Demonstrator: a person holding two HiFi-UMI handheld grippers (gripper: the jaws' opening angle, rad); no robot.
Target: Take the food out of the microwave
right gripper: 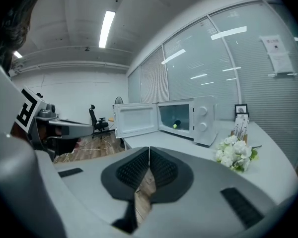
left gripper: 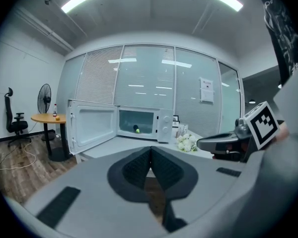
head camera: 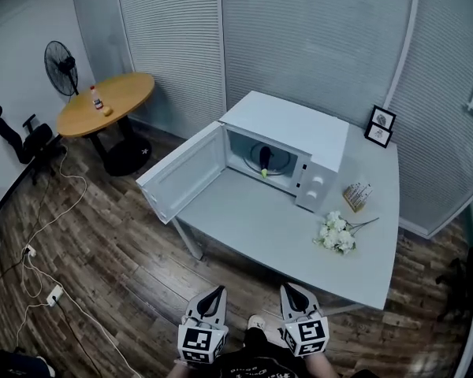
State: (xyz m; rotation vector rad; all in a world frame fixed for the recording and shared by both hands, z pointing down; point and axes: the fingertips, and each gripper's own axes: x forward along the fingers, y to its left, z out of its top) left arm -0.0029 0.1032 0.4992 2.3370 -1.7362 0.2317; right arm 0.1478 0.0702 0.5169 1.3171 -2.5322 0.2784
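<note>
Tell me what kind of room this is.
Most likely an office break or meeting room: glass walls with blinds, a desk chair, a round table, and a microwave open on a grey table.

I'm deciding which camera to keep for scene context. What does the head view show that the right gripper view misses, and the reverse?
Only the head view: the power strip on the wood floor and the right gripper from outside, marker cube included. Only the right gripper view: the ceiling light, the paper notice on the glass wall, and its own fingers closed together up close. Both: the open microwave, the food inside, the white flowers.
</note>
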